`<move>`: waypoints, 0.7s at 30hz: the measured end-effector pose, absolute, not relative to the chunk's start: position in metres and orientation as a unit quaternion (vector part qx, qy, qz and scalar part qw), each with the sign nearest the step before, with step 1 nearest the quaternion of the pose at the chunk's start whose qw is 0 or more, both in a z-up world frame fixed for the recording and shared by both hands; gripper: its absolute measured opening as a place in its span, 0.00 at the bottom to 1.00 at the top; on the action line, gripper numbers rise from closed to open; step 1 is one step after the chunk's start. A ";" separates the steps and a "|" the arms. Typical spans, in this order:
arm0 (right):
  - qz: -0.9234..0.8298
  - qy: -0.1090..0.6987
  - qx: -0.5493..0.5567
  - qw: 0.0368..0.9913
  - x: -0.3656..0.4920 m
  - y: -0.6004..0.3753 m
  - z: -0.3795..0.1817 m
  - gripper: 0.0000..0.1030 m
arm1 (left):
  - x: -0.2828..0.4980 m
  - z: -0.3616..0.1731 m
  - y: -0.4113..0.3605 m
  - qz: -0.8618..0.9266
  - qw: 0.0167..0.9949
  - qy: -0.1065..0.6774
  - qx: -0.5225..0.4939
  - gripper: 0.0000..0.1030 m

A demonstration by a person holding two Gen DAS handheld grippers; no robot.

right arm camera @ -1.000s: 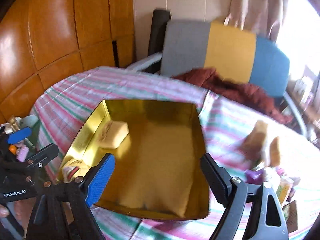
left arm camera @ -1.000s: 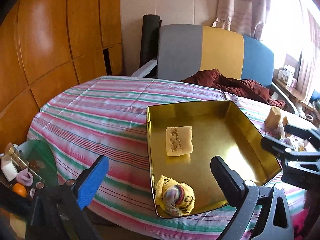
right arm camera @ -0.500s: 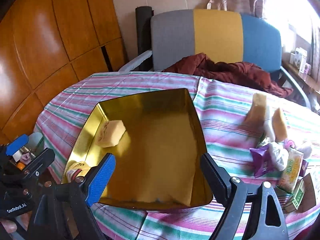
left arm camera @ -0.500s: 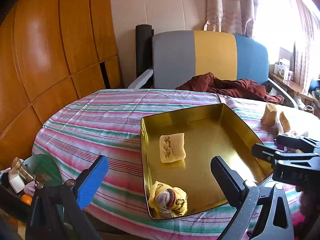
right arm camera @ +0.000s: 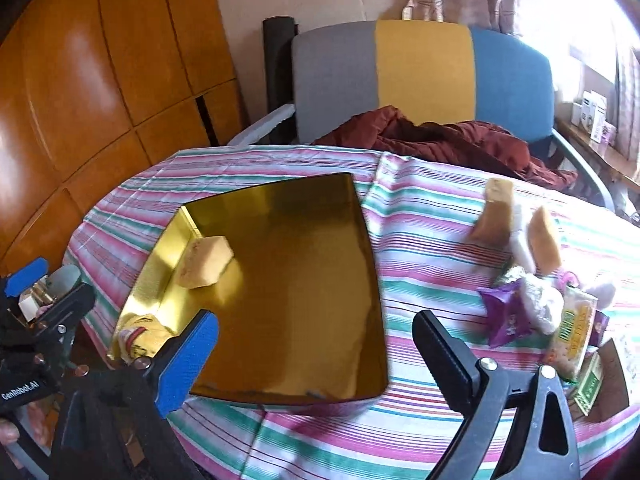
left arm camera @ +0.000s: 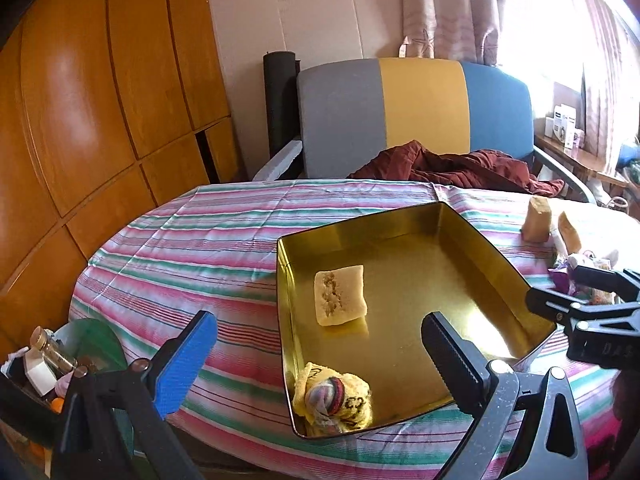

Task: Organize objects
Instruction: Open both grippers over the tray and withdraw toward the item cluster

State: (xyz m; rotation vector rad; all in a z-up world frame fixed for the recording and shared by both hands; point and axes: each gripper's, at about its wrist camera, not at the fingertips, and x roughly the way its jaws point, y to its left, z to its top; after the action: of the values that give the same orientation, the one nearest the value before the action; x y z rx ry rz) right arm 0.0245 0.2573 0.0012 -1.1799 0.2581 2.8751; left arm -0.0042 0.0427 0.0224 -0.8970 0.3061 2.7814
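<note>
Swinging rightward since the earlier frame, our right gripper (right arm camera: 316, 356) is spreading its fingers wide, nothing between them; the loose snack pile (right arm camera: 536, 300) is lying on the striped desk (right arm camera: 420, 220) just ahead-right, nearer this hand. Our left gripper (left arm camera: 320, 356) is hovering wide and empty beside the gold tin tray (left arm camera: 460, 216).
</note>
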 end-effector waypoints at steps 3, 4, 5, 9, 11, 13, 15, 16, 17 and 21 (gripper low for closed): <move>0.922 0.086 -0.377 0.032 0.030 0.275 0.002 0.97 | -0.003 0.022 0.049 0.940 0.108 0.110 -0.304 1.00; 0.922 0.087 -0.376 0.040 0.032 0.281 0.002 0.96 | -0.003 0.022 0.050 0.940 0.110 0.112 -0.304 1.00; 0.921 0.088 -0.375 0.050 0.035 0.290 0.003 0.97 | -0.003 0.022 0.053 0.939 0.113 0.115 -0.304 1.00; 0.921 0.091 -0.369 0.088 0.044 0.321 0.008 0.97 | -0.002 0.022 0.063 0.937 0.123 0.124 -0.304 1.00; 0.920 0.094 -0.364 0.107 0.050 0.339 0.012 0.97 | -0.001 0.021 0.069 0.935 0.129 0.129 -0.304 1.00; 0.918 0.097 -0.363 0.127 0.054 0.357 0.015 0.97 | -0.001 0.021 0.075 0.934 0.136 0.134 -0.304 1.00; 0.916 0.102 -0.359 0.148 0.059 0.378 0.019 0.97 | 0.001 0.021 0.081 0.932 0.144 0.139 -0.303 1.00; 0.915 0.105 -0.356 0.157 0.062 0.387 0.021 0.97 | 0.001 0.021 0.084 0.931 0.148 0.140 -0.303 1.00; 0.914 0.109 -0.355 0.166 0.065 0.398 0.023 0.97 | 0.002 0.022 0.088 0.929 0.157 0.142 -0.303 1.00; 0.904 0.121 -0.347 0.219 0.079 0.445 0.030 0.97 | 0.005 0.024 0.104 0.923 0.190 0.146 -0.301 1.00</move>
State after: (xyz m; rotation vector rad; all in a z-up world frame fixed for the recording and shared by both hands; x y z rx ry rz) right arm 0.0794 0.4448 0.0295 -0.9587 0.3338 2.5012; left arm 0.0050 0.1039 0.0237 -0.8461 0.4110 2.5946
